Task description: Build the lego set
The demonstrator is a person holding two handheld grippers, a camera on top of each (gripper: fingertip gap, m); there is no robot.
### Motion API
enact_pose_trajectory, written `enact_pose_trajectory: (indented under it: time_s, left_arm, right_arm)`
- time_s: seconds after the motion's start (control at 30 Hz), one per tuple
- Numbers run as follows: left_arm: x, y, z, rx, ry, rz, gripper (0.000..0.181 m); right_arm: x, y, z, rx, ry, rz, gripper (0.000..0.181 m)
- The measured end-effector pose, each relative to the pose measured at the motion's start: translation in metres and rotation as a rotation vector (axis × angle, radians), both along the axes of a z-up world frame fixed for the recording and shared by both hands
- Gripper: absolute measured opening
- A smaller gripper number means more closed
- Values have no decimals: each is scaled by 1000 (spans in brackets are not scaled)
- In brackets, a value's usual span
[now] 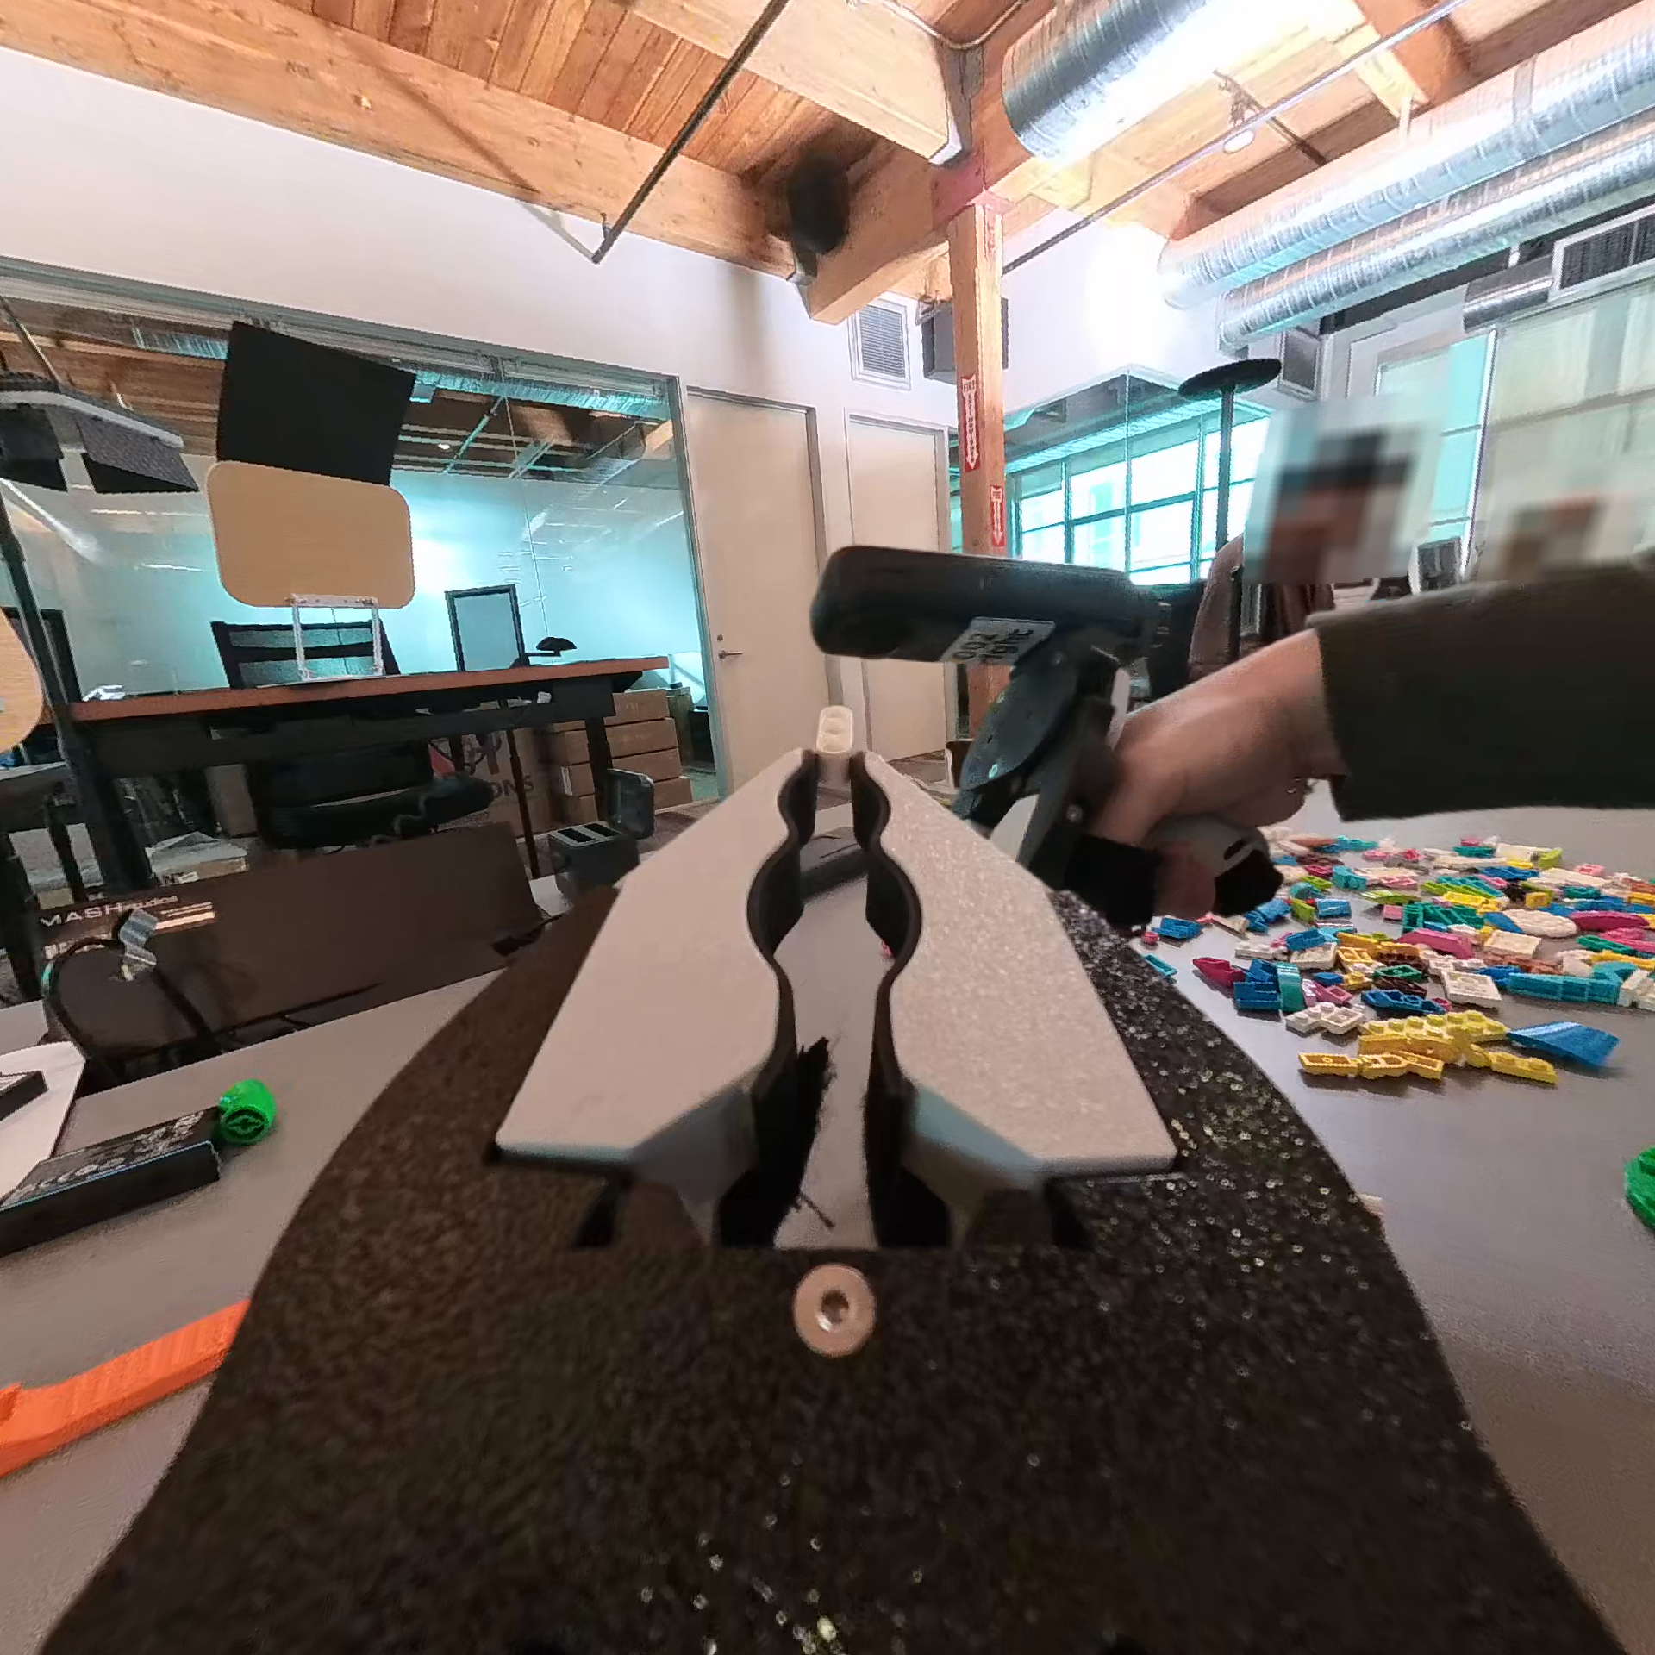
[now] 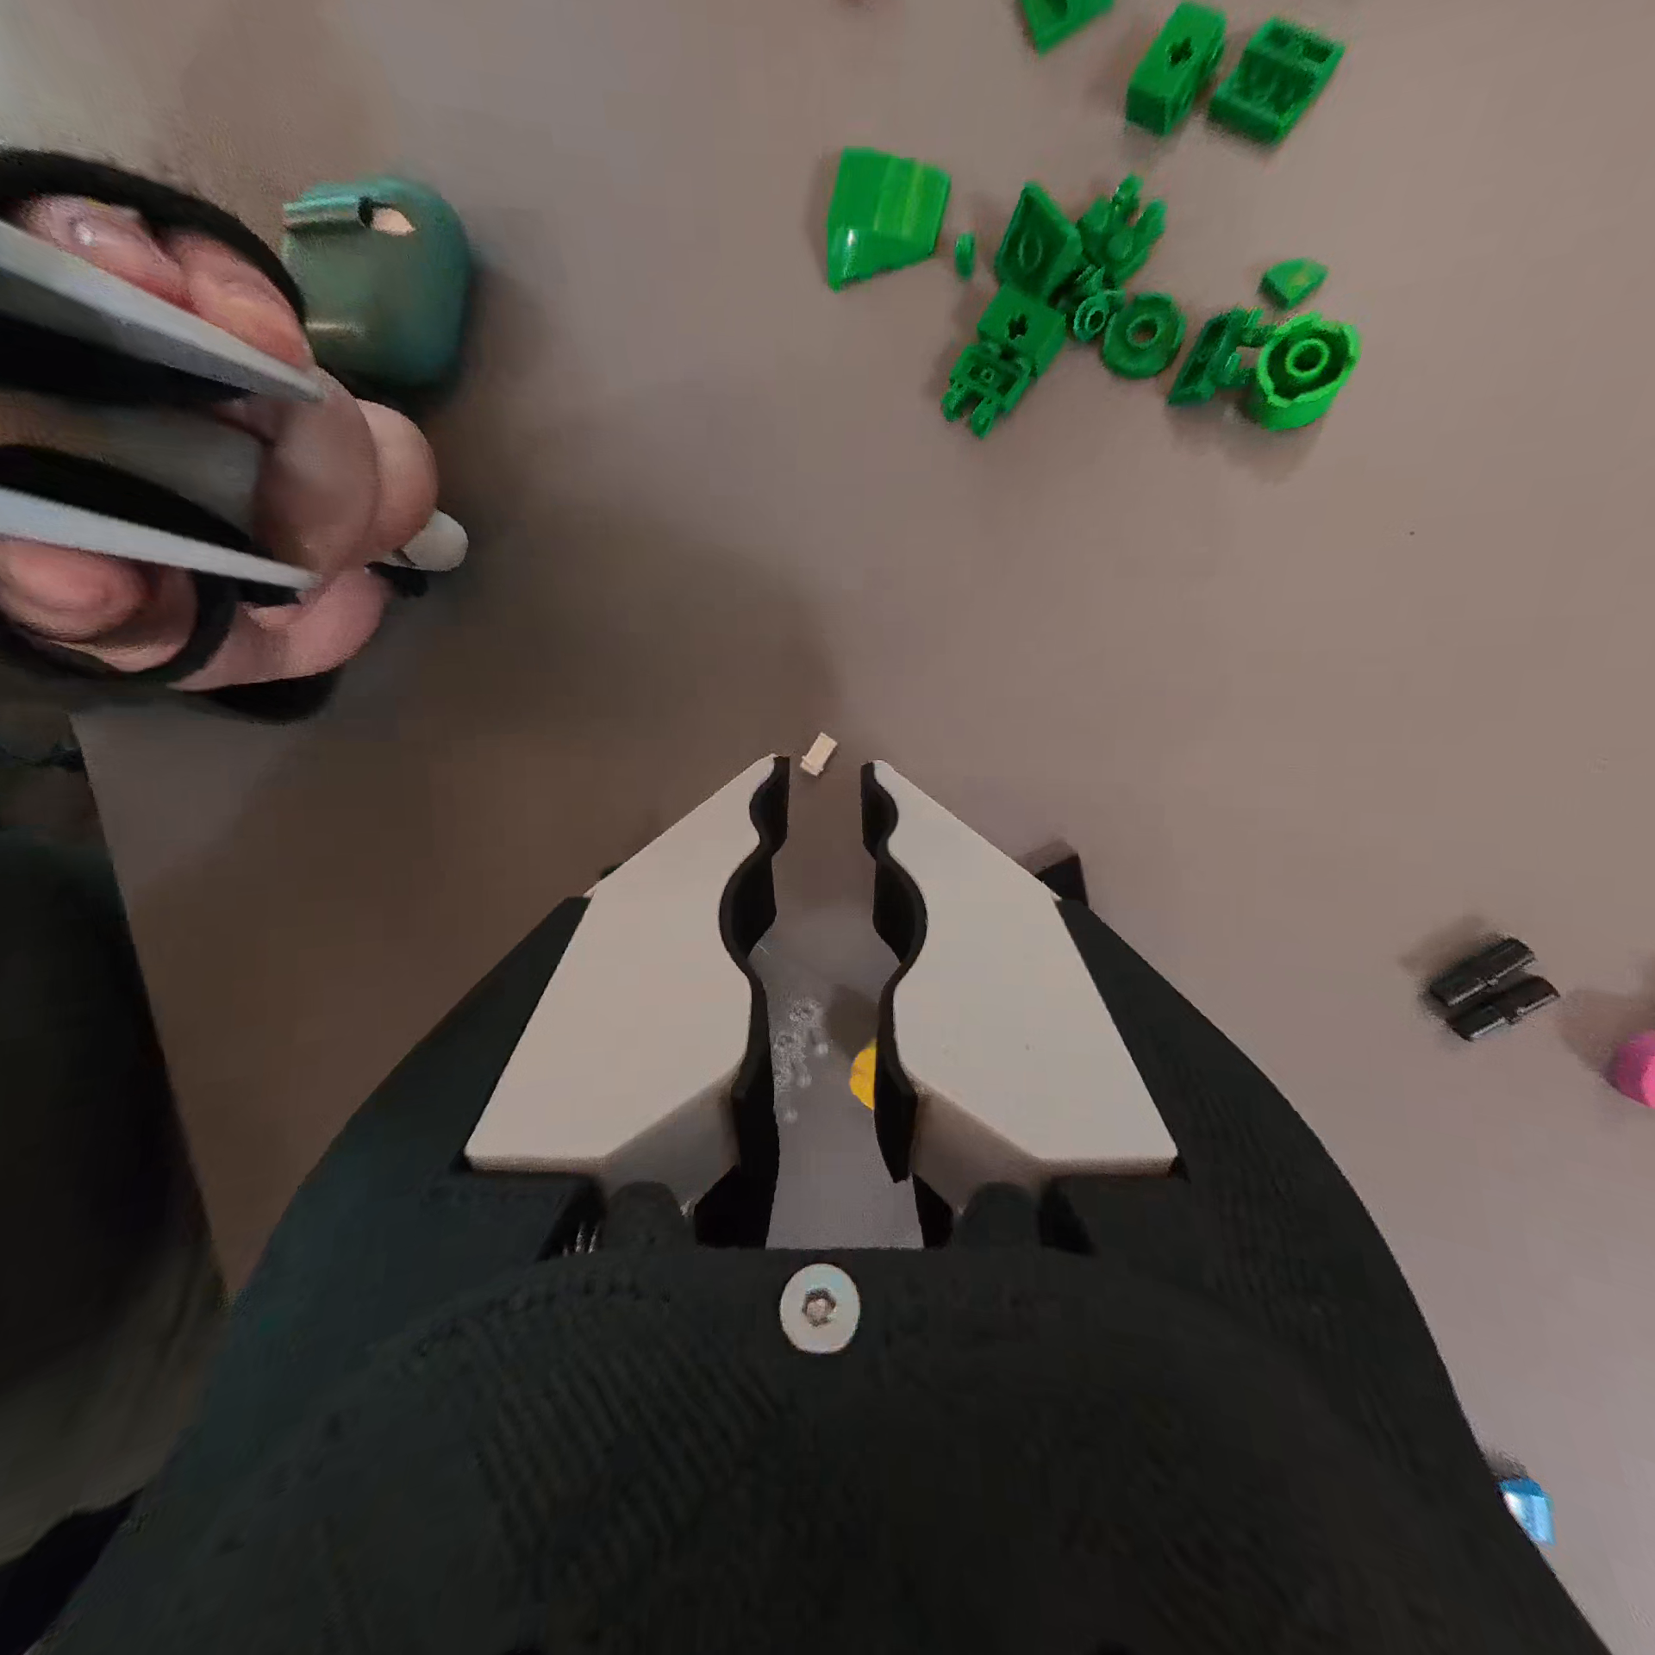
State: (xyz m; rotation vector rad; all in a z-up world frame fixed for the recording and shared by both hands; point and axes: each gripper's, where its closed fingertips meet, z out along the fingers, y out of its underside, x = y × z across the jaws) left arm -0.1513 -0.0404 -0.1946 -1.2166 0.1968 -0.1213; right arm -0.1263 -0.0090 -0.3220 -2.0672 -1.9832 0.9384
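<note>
At left gripper [image 1: 833, 761] tips: small white lego piece [image 1: 833, 730] pinched, raised off bench [image 1: 1433, 1209], likely for mating. Right gripper [image 2: 824, 770] parted, empty, above tiny white piece [image 2: 818, 753]. Green parts [image 2: 1119, 295] sorted nearby.

In the left wrist view, a small piece [image 1: 833, 736] sits pinched at the tips of the left gripper [image 1: 834, 761], above the table [image 1: 1433, 1191]. To its right, the right gripper [image 1: 1021, 716] hangs over the table, with a spread of loose bricks [image 1: 1451, 949] behind and right of it. In the right wrist view, a tiny piece [image 2: 818, 753] lies on the table just ahead of the right gripper's parted tips, and a cluster of bricks [image 2: 1137, 304] lies farther ahead to the right.
</note>
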Motion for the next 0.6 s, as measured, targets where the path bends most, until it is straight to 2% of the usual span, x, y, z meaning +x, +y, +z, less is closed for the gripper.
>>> enact_pose_trajectory:
  time_s: [0.13, 0.33, 0.47, 0.6]
  left_arm:
    - [-3, -3, 4, 27, -4, 14, 5]
    - [-7, -8, 11, 65, -7, 36, 5]
    - [-12, -8, 12, 62, -18, 42, 5]
    - [-13, -9, 13, 67, -8, 42, 5]
  right_arm:
    - [3, 1, -5, 142, -17, 3, 13]
    - [0, -13, -14, 184, -46, -8, 15]
    - [-7, -8, -16, 217, -66, -90, 12]
    - [-3, -6, -17, 264, -89, -47, 5]
